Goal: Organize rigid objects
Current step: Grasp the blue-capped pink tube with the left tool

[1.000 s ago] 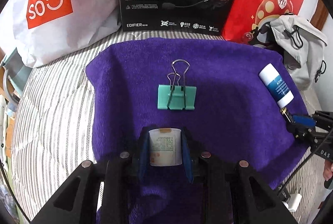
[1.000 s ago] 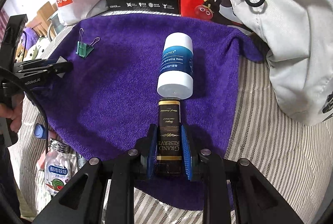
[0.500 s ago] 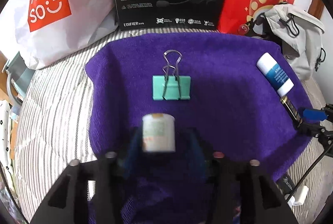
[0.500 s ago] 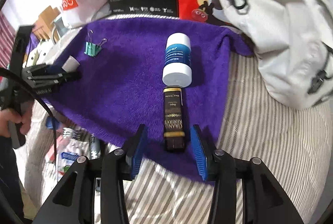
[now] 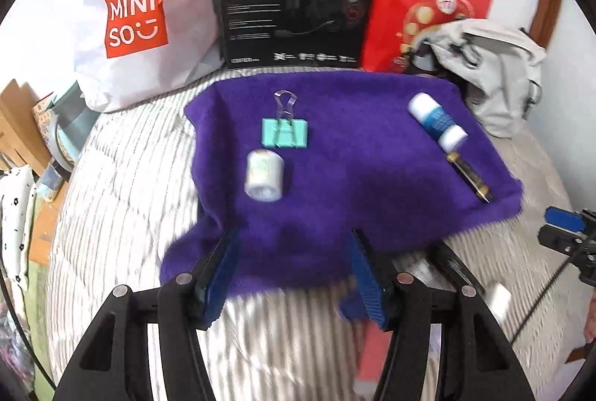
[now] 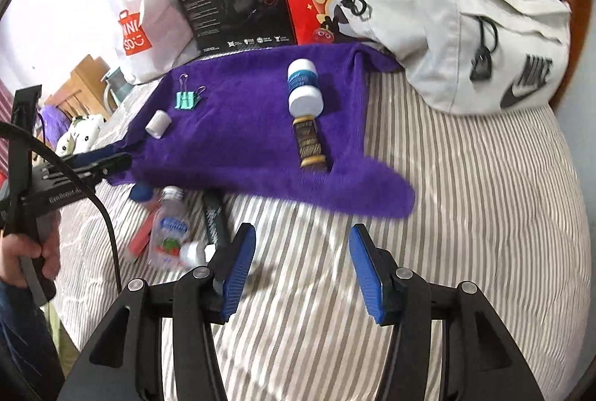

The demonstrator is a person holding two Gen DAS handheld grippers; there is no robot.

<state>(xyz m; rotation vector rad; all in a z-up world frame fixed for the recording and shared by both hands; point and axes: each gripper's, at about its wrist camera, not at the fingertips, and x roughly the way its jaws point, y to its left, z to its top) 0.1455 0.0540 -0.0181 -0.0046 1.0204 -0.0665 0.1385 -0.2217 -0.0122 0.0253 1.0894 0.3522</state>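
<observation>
My left gripper (image 5: 294, 274) gapes wide with nothing in it, off the near edge of the purple fleece towel (image 5: 335, 196). On the towel's left side lie a small white labelled jar (image 5: 263, 175) and a mint-green binder clip (image 5: 285, 132); along its right edge, a white-and-blue balm tube (image 6: 304, 88) and a dark gold-lettered tube (image 6: 310, 144). My right gripper (image 6: 302, 265) is equally wide and empty. I judge both placements done; next calls for fetching the clear candy bottle (image 6: 168, 229) beyond the towel's near-left corner.
</observation>
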